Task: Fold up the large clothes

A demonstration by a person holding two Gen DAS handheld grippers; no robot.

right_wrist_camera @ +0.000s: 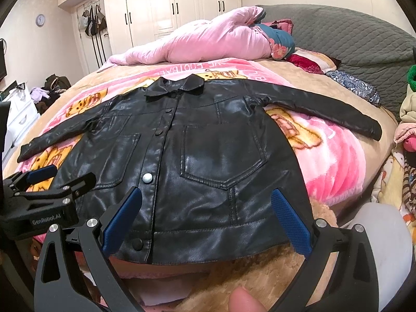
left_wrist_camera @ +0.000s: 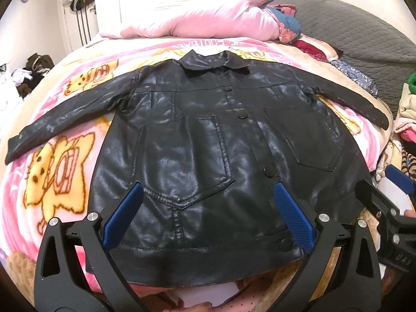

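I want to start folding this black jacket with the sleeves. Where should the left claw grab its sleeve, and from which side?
Probably the cuff of the left sleeve of the black jacket: it lies flat and outstretched on the blanket, free of the body. Come from the outer end; the left claw is open.

Black faux-leather jacket (left_wrist_camera: 197, 140): hem corners hidden behind blue-padded left gripper (left_wrist_camera: 208, 215) fingers; same w/ right gripper (right_wrist_camera: 206, 219) in its view. Pink cartoon-print blanket (left_wrist_camera: 65, 161) text too warped to read. Fingertip (right_wrist_camera: 243, 300) cut off at bottom edge.
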